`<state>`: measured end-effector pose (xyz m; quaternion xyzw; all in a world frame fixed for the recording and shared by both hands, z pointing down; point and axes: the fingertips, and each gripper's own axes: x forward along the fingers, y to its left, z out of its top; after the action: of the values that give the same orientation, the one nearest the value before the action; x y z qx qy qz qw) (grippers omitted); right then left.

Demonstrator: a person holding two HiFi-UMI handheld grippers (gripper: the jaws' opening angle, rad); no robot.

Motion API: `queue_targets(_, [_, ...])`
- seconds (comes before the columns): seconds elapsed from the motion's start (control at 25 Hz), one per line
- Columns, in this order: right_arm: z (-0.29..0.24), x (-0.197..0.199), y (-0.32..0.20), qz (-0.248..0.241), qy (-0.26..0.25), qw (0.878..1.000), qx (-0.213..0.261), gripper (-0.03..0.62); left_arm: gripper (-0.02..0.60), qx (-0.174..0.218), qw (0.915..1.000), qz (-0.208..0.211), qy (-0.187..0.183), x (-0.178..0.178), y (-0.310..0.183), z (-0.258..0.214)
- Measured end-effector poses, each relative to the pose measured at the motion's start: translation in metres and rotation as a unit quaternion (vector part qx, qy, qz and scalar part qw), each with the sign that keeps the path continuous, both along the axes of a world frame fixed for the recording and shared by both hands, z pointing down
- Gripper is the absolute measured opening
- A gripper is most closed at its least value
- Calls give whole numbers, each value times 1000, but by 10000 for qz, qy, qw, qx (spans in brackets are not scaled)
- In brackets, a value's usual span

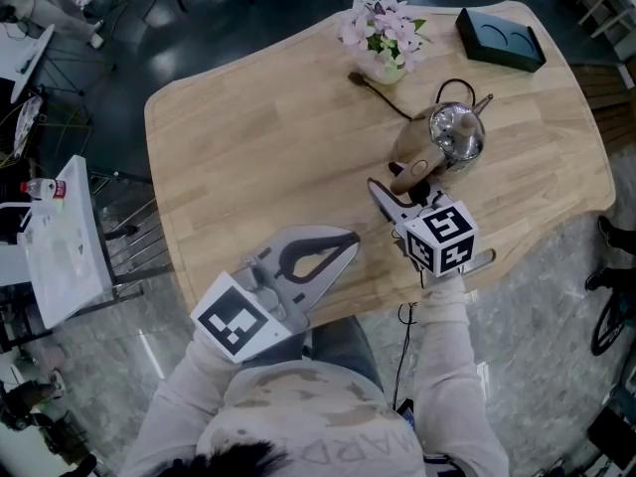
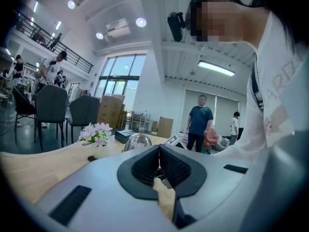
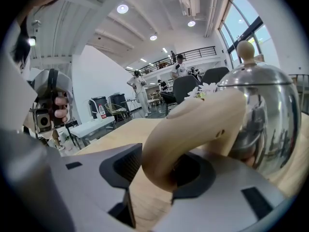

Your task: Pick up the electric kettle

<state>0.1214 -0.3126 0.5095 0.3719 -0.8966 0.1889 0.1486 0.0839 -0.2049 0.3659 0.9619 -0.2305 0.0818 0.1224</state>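
1. Head view: the electric kettle (image 1: 455, 135) stands on the far right part of the wooden table (image 1: 268, 137), its shiny lid up and its pale handle (image 1: 409, 162) turned toward the near edge.
   - A pot of pink flowers (image 1: 384, 34) sits farther back.
   - A black tray (image 1: 500, 38) lies at the far right corner.
   - The right gripper (image 1: 394, 199) reaches in from the near side, with its tips at the lower end of the handle.
   - The left gripper (image 1: 350, 238) hovers over the near edge of the table, left of the right gripper and well apart from the kettle.

2. Left gripper view: the left gripper (image 2: 158, 161) has its two ribbed pads pressed together, with nothing between them.
   - Beyond the jaws the kettle (image 2: 137, 140) shows small on the table (image 2: 38, 166).
   - The flowers (image 2: 96, 132) are to the kettle's left (chairs and a few standing people fill the hall behind).

3. Right gripper view: the right gripper (image 3: 161, 170) has its jaws parted to a narrow gap, and the curved handle (image 3: 193, 124) sits between them.
   - The handle fills nearly all of that gap.
   - A thin slit shows beside the left pad, while the handle covers the right pad (contact there can't be made out).
   - The kettle (image 3: 265, 115) looms close at the right, its body resting on the table (image 3: 120, 129).
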Motion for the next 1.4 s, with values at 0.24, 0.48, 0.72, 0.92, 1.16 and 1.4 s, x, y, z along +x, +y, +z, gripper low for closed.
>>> queue_targets(0.24, [-1, 0, -6, 282, -42, 9996, 78, 187, 12, 1, 10000, -54, -14, -3, 1, 0])
queue_targets(0.48, [-1, 0, -12, 582, -88, 9982, 140, 183, 12, 3, 9999, -109, -54, -5, 3, 1])
queue_targets(0.72, [-1, 4, -17, 867, -118, 9960, 194, 138, 12, -25, 9998, -182, -84, -8, 6, 3])
queue_targets(0.92, [-2, 3, -18, 883, -84, 9958, 207, 136, 12, 20, 9998, -193, -104, -9, 8, 2])
queue_targets(1.16, [-7, 4, -17, 826, 118, 9953, 496, 115, 12, 73, 9995, -255, -150, -14, 14, 0])
queue_targets(1.4, [-13, 5, -14, 817, 43, 9944, 667, 114, 12, 136, 9992, -326, -202, -22, 21, -3])
